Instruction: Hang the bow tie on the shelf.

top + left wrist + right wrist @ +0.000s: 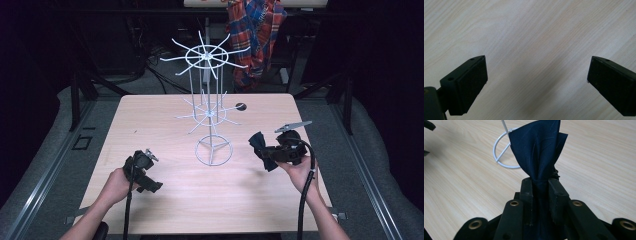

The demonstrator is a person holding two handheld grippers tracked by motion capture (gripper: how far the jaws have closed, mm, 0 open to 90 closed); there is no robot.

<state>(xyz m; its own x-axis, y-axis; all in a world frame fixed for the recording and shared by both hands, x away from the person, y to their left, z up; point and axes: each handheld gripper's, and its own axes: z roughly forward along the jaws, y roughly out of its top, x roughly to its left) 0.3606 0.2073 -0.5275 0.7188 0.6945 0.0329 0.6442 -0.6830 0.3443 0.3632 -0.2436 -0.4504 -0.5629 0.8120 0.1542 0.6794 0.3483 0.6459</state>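
dark cloth (537, 152) base hidden between jaws

A light wood table (165, 195) is seen at centre, w/ a small dark round hole (241, 106) near its far edge. Behind the table, a plaid shirt (256, 35) in red, blue and white is hung, approx. at the middle-right of the background. Black cables (165, 77) are laid on the grey floor (45, 150) beyond the table.

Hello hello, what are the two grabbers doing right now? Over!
Left gripper open over bare table. Right gripper shut on dark blue cloth. White wire rack stands mid-table, between both.
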